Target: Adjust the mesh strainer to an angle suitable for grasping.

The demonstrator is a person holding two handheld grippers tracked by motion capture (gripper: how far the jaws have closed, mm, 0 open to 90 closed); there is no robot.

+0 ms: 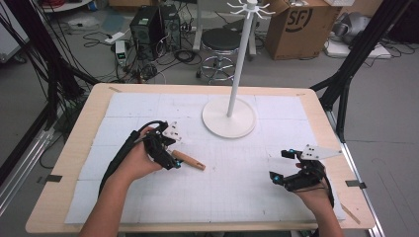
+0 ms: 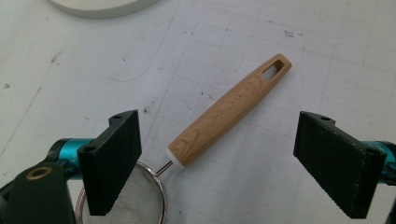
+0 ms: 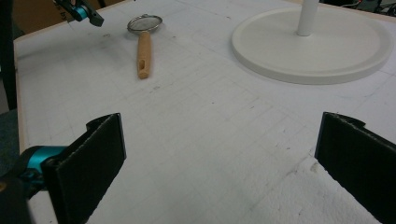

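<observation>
One small wire-mesh strainer (image 2: 140,198) with a slotted light wooden handle lies flat near the white round stand base (image 1: 229,117); left claw (image 2: 224,163) apart above it, gripping nothing; right claw (image 3: 219,172) apart.

The left black two-fingered gripper with teal fittings (image 1: 165,153) sat in the person's left hand (image 1: 136,163), pointing down, its fingers (image 2: 112,158) spread apart. The right matching gripper (image 1: 282,167) rested low in the right hand (image 1: 314,192), fingers (image 3: 88,163) wide apart.

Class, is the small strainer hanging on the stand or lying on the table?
Lying flat: the strainer rests on the table, apart from the stand.
</observation>
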